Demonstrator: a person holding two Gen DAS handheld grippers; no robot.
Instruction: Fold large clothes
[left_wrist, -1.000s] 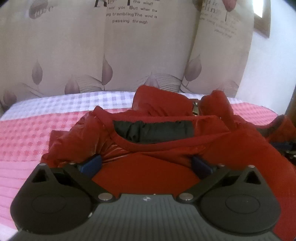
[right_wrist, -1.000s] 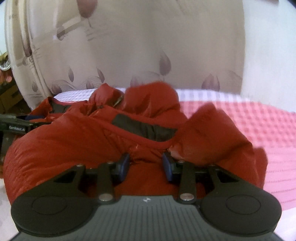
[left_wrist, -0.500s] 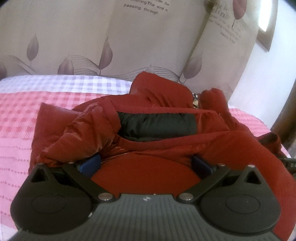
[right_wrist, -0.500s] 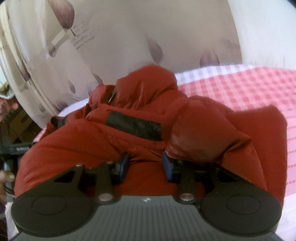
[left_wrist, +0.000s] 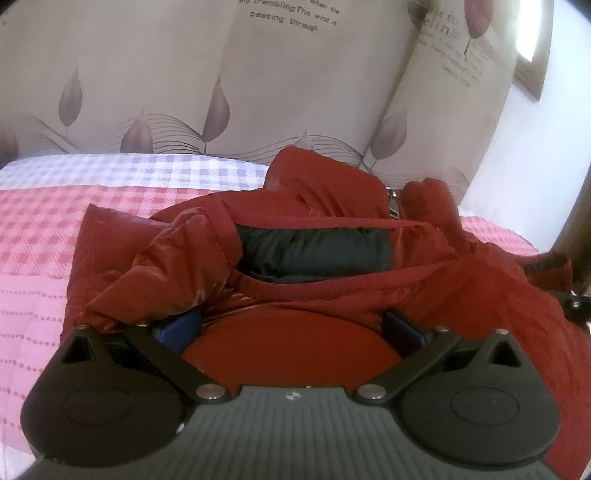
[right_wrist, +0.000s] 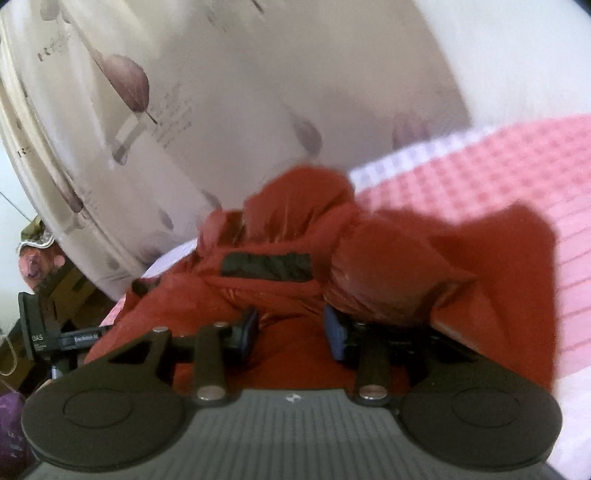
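Note:
A red puffer jacket (left_wrist: 332, 221) with a black inner lining (left_wrist: 314, 251) lies bunched on the bed. It also shows in the right wrist view (right_wrist: 295, 266). My left gripper (left_wrist: 291, 328) has its jaws wide apart with the jacket's red fabric lying between the blue pads (left_wrist: 181, 328). My right gripper (right_wrist: 291, 332) has its jaws closer together, with red fabric filling the gap between the blue pads (right_wrist: 336, 332). A shiny sleeve (right_wrist: 388, 280) drapes over its right finger. The right view is blurred.
The bed (left_wrist: 37, 229) has a pink and white checked cover. A leaf-printed curtain (left_wrist: 221, 92) hangs behind it. A white wall (left_wrist: 535, 147) is at the right. The other gripper (right_wrist: 40, 332) shows at the left of the right wrist view.
Both grippers have carried the jacket forward over the bed. The right wrist view has tilted and swung. The left jaws stay wide apart and the right jaws keep the same gap.

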